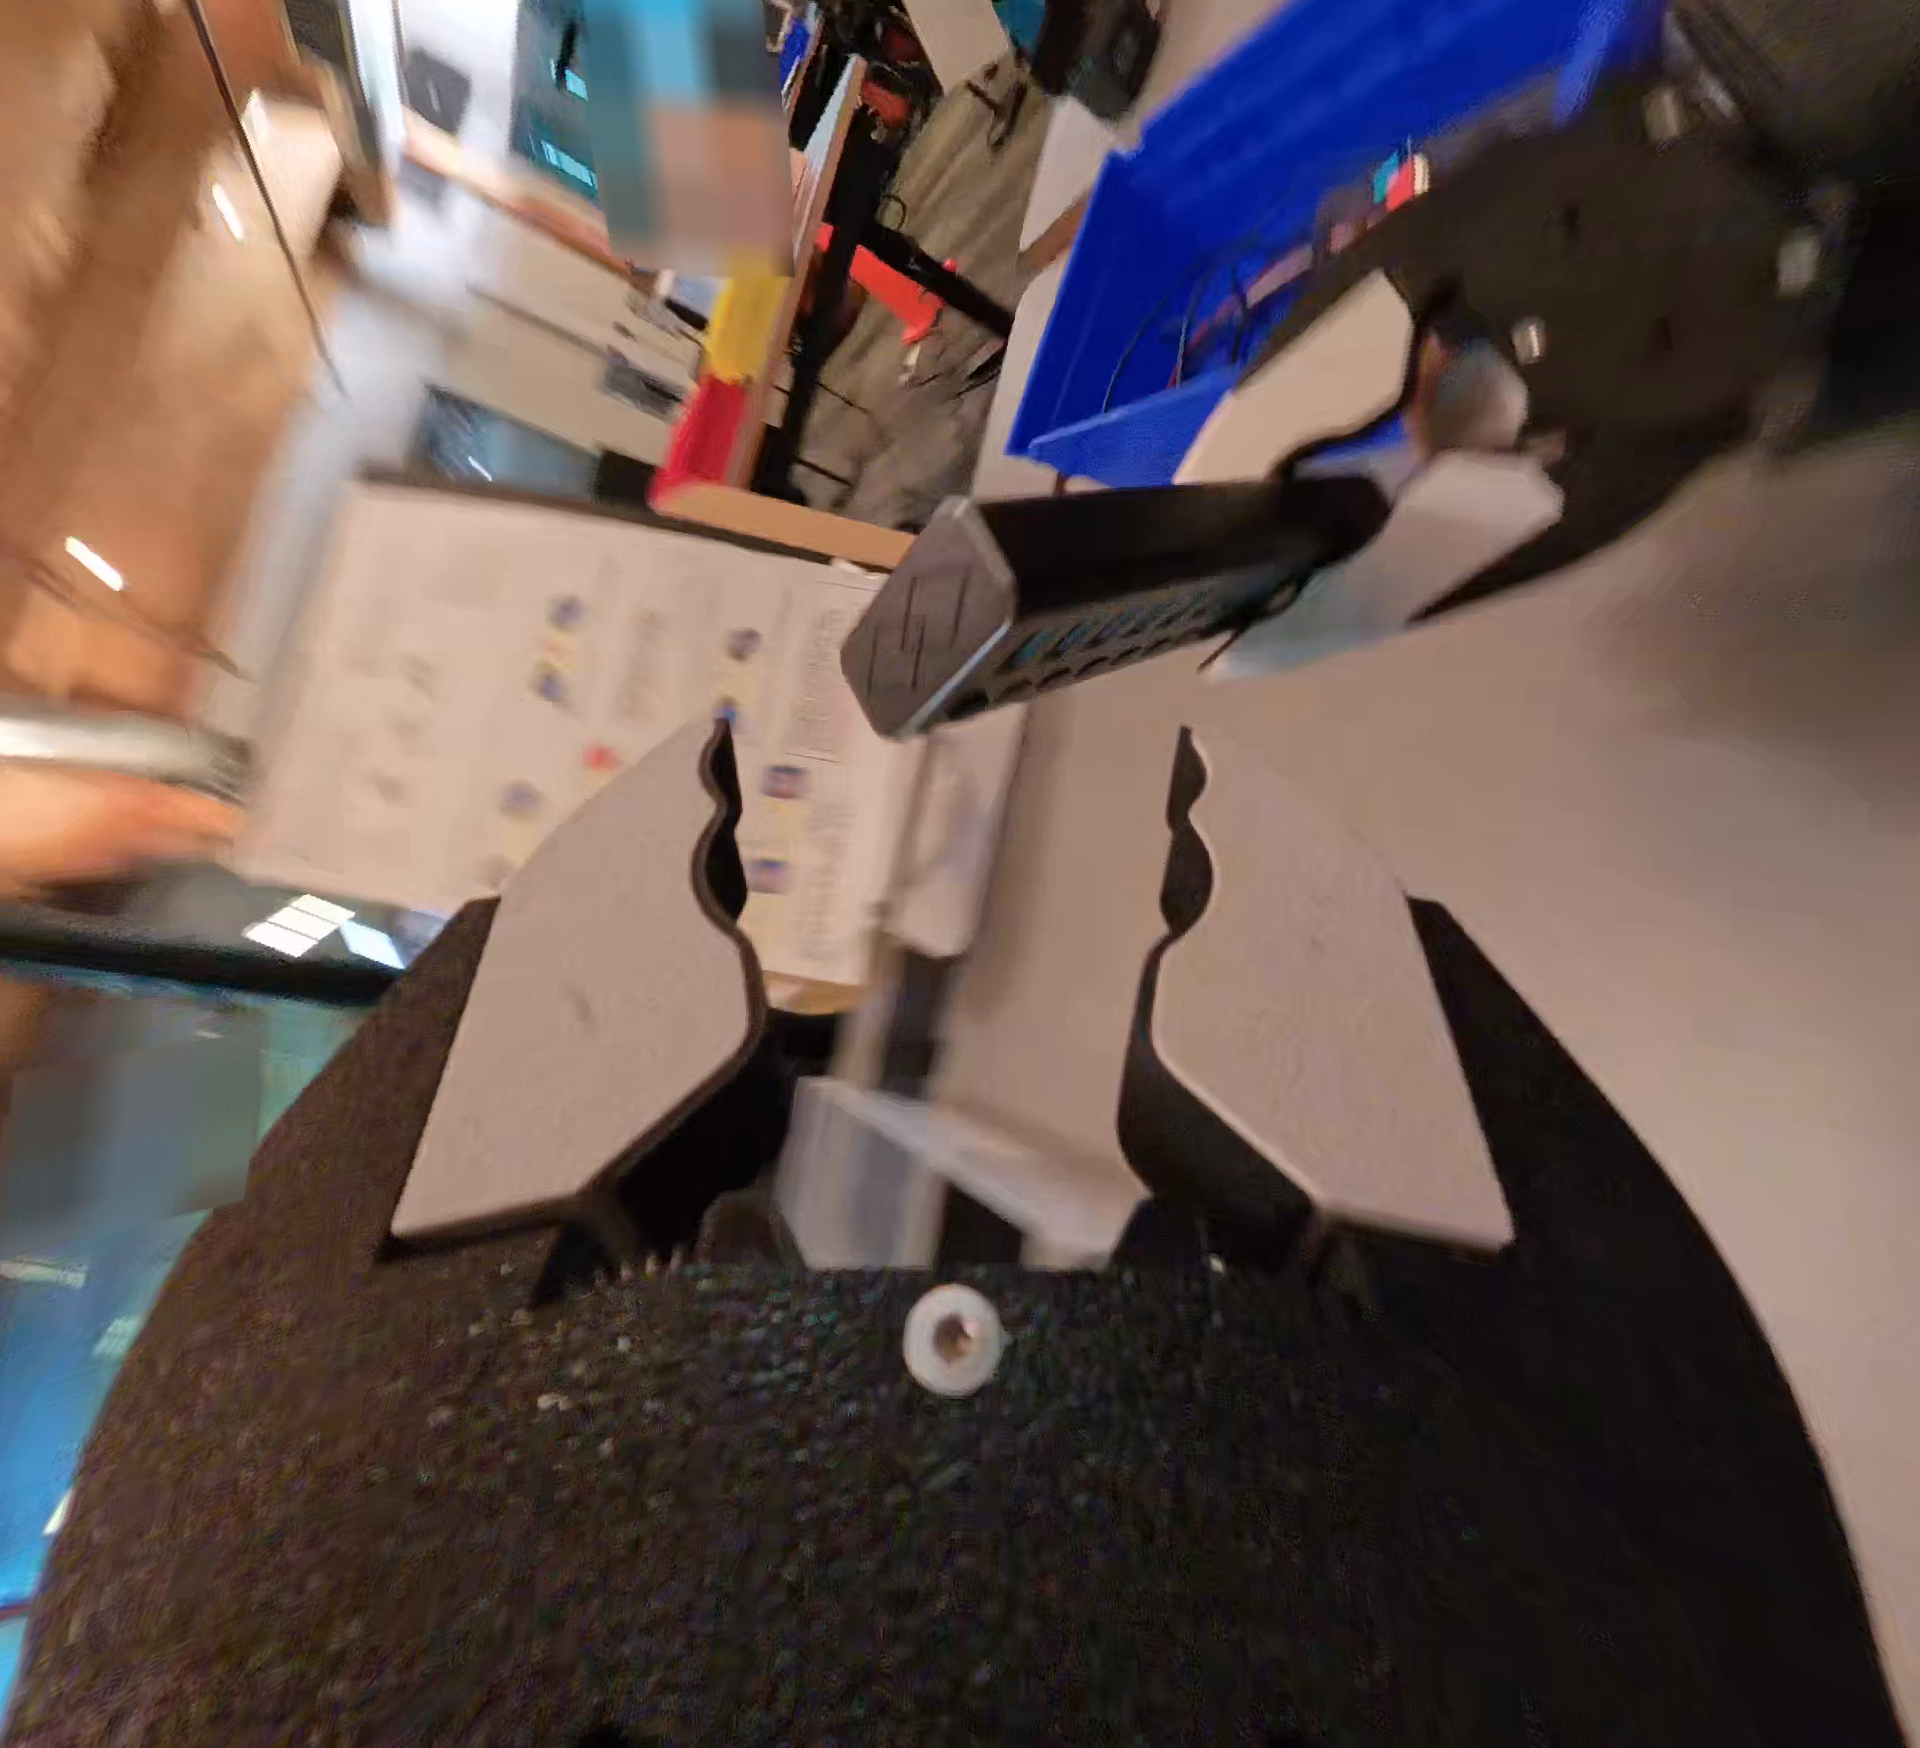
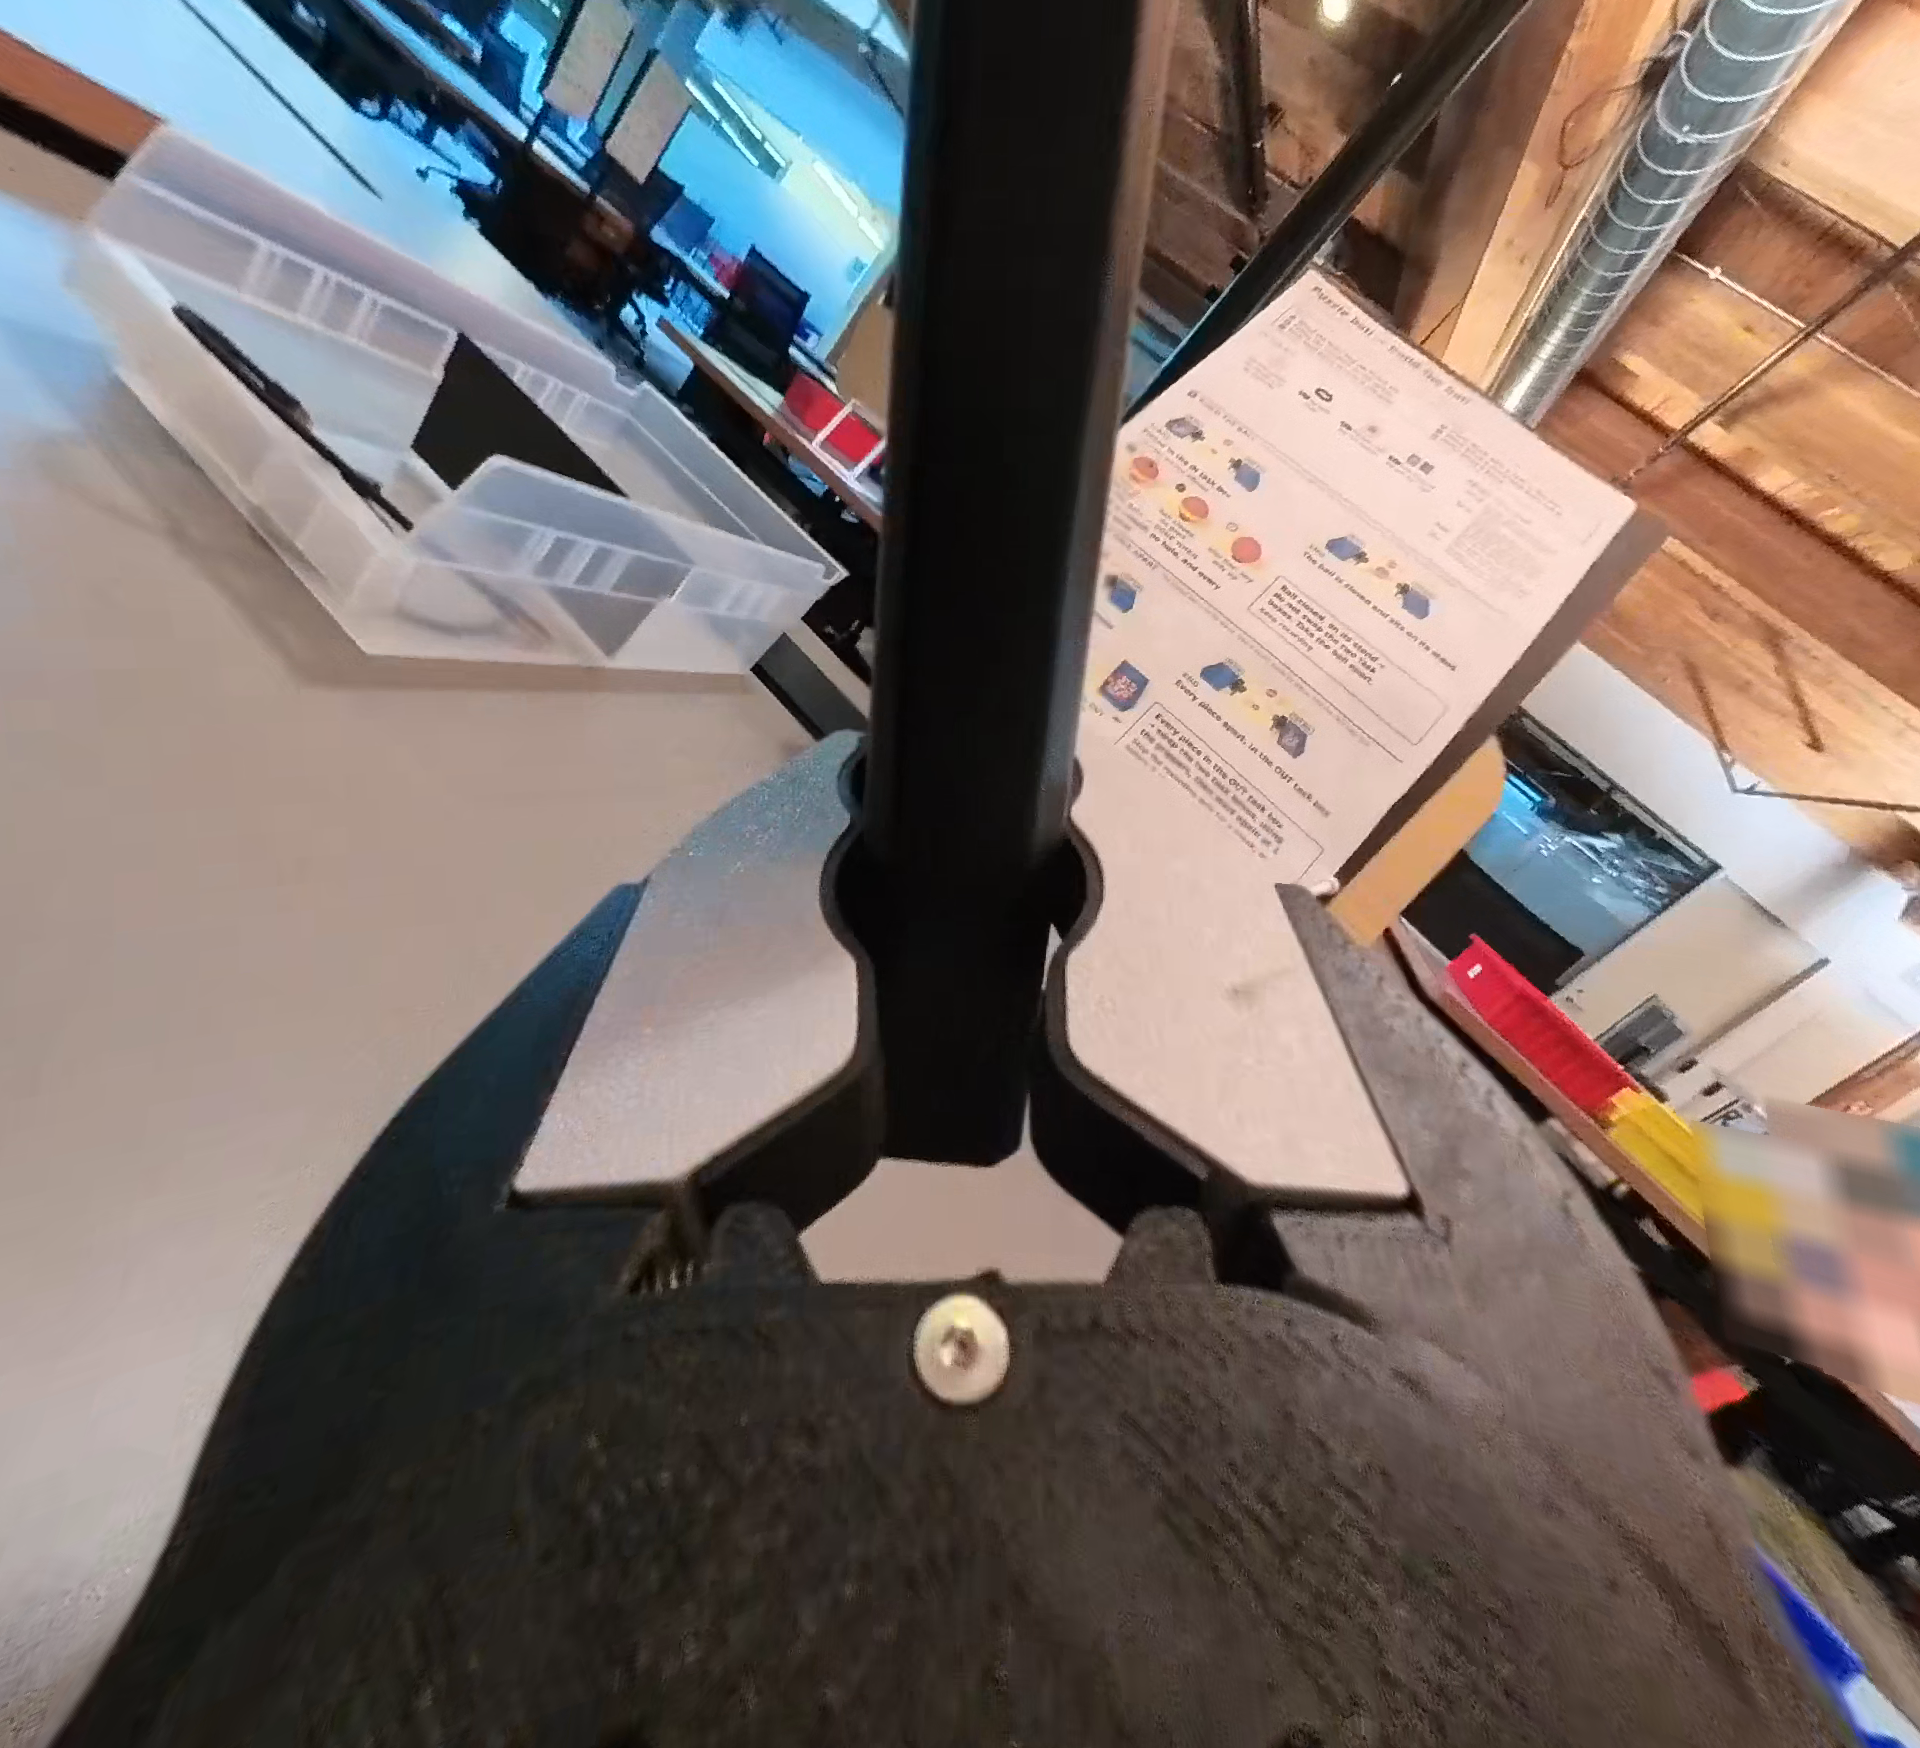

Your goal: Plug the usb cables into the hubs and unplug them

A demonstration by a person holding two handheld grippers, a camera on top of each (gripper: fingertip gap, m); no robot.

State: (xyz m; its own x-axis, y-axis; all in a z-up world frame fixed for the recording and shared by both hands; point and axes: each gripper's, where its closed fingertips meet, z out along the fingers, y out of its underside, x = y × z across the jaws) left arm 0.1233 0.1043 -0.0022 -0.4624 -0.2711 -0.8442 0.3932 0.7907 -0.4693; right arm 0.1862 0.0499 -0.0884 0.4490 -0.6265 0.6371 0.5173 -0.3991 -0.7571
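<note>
Left wrist view shows the left gripper (image 1: pixel 951 825) gaping empty, the USB hub (image 1: pixel 1091 602) just ahead, clamped in the right gripper (image 1: pixel 1382 514). Held by one end only, the hub could pivot or slip if a plug pushes against it.

1 hub (image 1: pixel 1049 597), 2 grippers (image 1: pixel 956 825) (image 2: pixel 961 825), 1 blue bin (image 1: pixel 1351 171).

**Black, grey and blue**

The hub (image 1: pixel 1101 602) is black with a grey end cap bearing a dark slash pattern and blue ports. Both claws, left (image 1: pixel 951 753) and right (image 2: pixel 961 768), are speckled black with pale grey fingers (image 1: pixel 613 981). Behind the right claw sits a bright blue bin (image 1: pixel 1340 150). The desk (image 2: pixel 208 919) is light grey; left of the right claw stands a frosted clear tray (image 2: pixel 436 472).
</note>
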